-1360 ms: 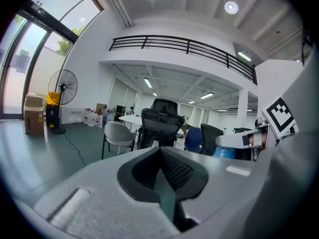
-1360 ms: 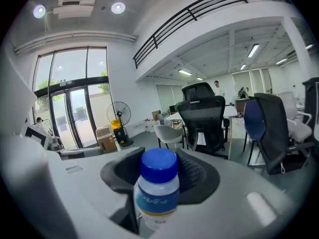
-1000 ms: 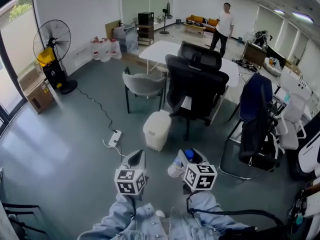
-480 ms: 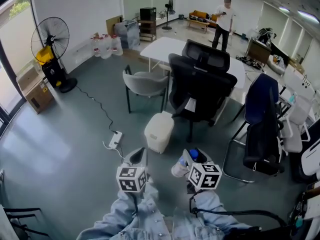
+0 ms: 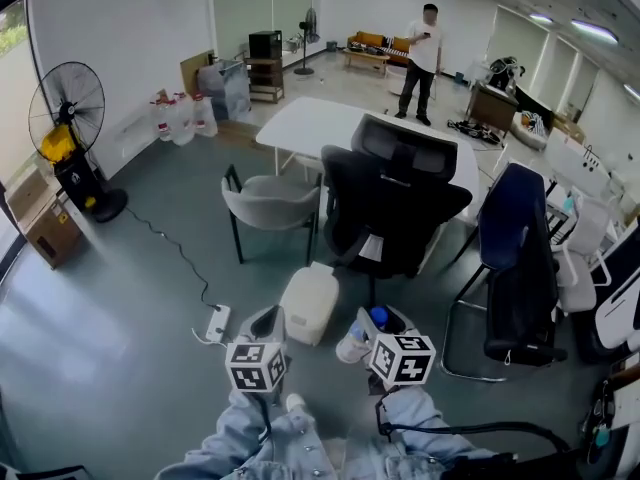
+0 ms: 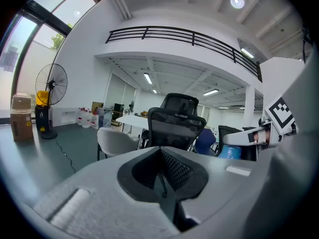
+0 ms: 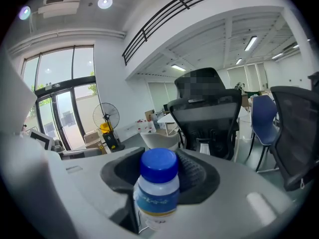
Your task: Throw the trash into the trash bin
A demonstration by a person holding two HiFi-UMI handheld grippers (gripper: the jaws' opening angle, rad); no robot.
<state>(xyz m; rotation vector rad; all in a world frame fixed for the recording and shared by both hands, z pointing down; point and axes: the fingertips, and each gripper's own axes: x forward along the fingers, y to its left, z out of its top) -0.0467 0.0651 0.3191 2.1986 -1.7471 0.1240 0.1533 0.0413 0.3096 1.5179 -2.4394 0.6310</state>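
Jaws of the right gripper clamp the blue-capped bottle at mid-body. The left gripper is closed on nothing. The trash bin sits just ahead, between both tools. Bottle judged light, rigid, smooth (may slip); mid-body hold suits.

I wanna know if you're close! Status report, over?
Right hand-held gripper shut on bottle. Left hand-held gripper shut, empty. Bin just ahead, nothing between.

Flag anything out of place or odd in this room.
A white power strip lies loose on the open floor left of the trash bin, its cord trailing toward the fan. Nothing looks spilled.
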